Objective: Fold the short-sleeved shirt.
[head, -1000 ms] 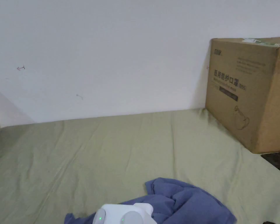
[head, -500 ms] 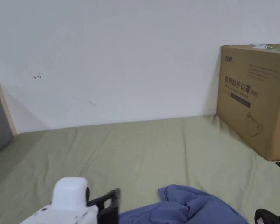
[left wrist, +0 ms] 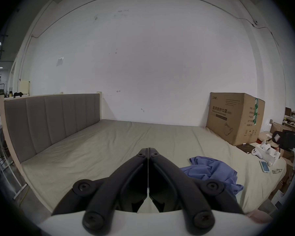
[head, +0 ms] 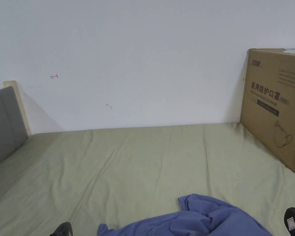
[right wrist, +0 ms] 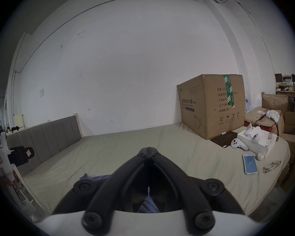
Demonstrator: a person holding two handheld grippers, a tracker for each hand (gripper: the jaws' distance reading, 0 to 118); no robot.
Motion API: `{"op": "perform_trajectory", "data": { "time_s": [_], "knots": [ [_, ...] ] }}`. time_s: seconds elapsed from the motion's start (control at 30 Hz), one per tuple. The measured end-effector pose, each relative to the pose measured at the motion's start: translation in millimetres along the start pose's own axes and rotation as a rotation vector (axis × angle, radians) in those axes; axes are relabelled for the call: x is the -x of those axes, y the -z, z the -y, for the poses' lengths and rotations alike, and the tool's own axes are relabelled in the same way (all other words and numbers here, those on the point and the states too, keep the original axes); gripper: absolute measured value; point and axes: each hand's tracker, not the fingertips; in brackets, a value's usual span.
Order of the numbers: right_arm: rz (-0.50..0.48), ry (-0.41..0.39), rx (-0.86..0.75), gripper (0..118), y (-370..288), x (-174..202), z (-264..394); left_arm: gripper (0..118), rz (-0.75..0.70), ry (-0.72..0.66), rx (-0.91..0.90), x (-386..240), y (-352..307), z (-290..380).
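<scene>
Shirt [head: 186, 219], blue and short-sleeved, lies crumpled in a heap on the bed [head: 137, 163] near its front edge, toward the right half. Bunched as it is, no collar or hem can be told, so which way it points is unclear; the heap runs longer left to right than front to back, with one rounded fold standing up at its far side.

Green sheet stretches bare behind and to the left of the shirt, up to the white wall [head: 143, 61] at the back and the grey padded headboard [left wrist: 51, 120] on the left. A cardboard box [head: 276, 107] stands on the far right of the bed against the wall, well apart from the shirt. Nearer the right edge lie a phone [right wrist: 250, 164], glasses [right wrist: 272, 166] and a white tray [right wrist: 257, 141] with controllers.

The left hand-held gripper [left wrist: 148, 152] has its jaws pressed together on nothing, held above the bed left of the shirt. The right hand-held gripper [right wrist: 148, 152] is likewise closed at the tips and empty, above the shirt.
</scene>
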Motion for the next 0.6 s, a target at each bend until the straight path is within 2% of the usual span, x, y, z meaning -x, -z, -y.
{"op": "perform_trajectory", "data": {
  "time_s": [0.1, 0.17, 0.23, 0.27, 0.3, 0.37, 0.4, 0.47, 0.5, 0.57, 0.6],
  "knots": [
    [-0.02, 0.004, 0.021, 0, 3, 2, 0, 0, 0.033, -0.006, 0.149, 6, 46, -11],
    [-0.032, 0.003, 0.045, 0, 8, 4, 1, 0, 0.07, -0.027, 0.449, 13, 105, -9],
    [-0.048, 0.008, 0.069, 0, 12, 4, 4, 1, 0.204, -0.11, 0.645, 24, 165, 13],
    [-0.057, 0.015, 0.08, 0, 14, 4, 6, 2, 0.184, -0.101, 0.705, 27, 189, 25],
    [-0.063, 0.02, 0.091, 0, 16, 4, 8, 24, 0.156, -0.083, 0.76, 25, 206, 39],
    [-0.068, 0.02, 0.113, 0, 20, 3, 14, 95, 0.104, -0.06, 0.793, 25, 236, 61],
    [-0.069, 0.017, 0.126, 0, 22, 3, 17, 118, 0.098, -0.06, 0.803, 25, 248, 72],
    [-0.077, 0.003, 0.16, 0, 29, 0, 24, 118, 0.088, -0.048, 0.803, 18, 260, 98],
    [-0.09, 0.004, 0.173, 0, 32, -2, 28, 112, 0.085, -0.038, 0.774, 14, 269, 108],
    [-0.099, 0.009, 0.197, 0, 40, -6, 36, 112, 0.099, 0.002, 0.839, 1, 279, 130],
    [-0.093, 0.006, 0.205, 0, 43, -7, 38, 106, 0.135, 0.008, 0.89, -3, 281, 138]
  ]
}}
